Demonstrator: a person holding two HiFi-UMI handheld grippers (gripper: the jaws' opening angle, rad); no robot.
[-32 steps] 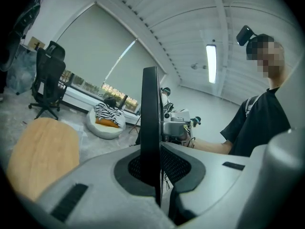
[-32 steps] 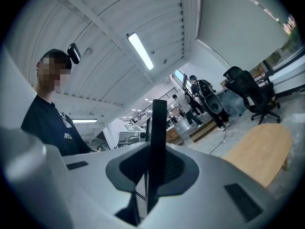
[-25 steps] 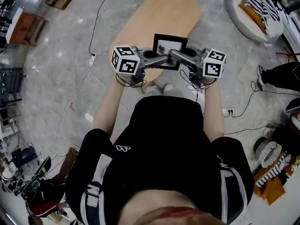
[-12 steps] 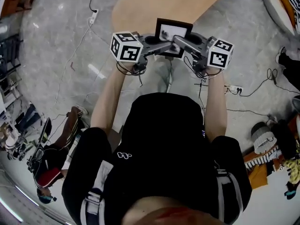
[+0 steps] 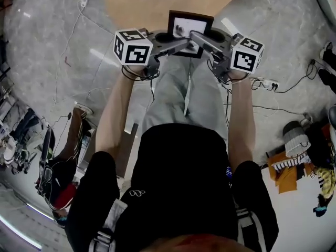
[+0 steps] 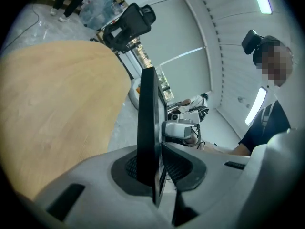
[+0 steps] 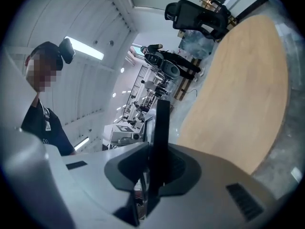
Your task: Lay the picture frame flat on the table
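A black picture frame point(image 5: 190, 28) with a white picture hangs upright in the air, just off the near end of the wooden table point(image 5: 136, 4) and above the person's legs. My left gripper point(image 5: 175, 44) holds its left edge, and my right gripper point(image 5: 202, 41) holds its right edge. In the left gripper view the frame's edge point(image 6: 147, 123) stands between the pads of the left gripper point(image 6: 152, 168), whose jaws are opening. In the right gripper view the frame point(image 7: 161, 128) sits likewise in the right gripper point(image 7: 157, 173), whose jaws are also opening.
The tabletop point(image 6: 47, 109) stretches away ahead, with a black office chair point(image 6: 126, 25) beyond its far end. Cables and power strips point(image 5: 265, 83) lie on the grey floor. Bags and clothes point(image 5: 294, 161) are piled at the right, more clutter point(image 5: 52, 167) at the left.
The frame, still between both grippers, has come back from over the table's near end to just off its edge. The head view has tilted further down onto the person's legs.
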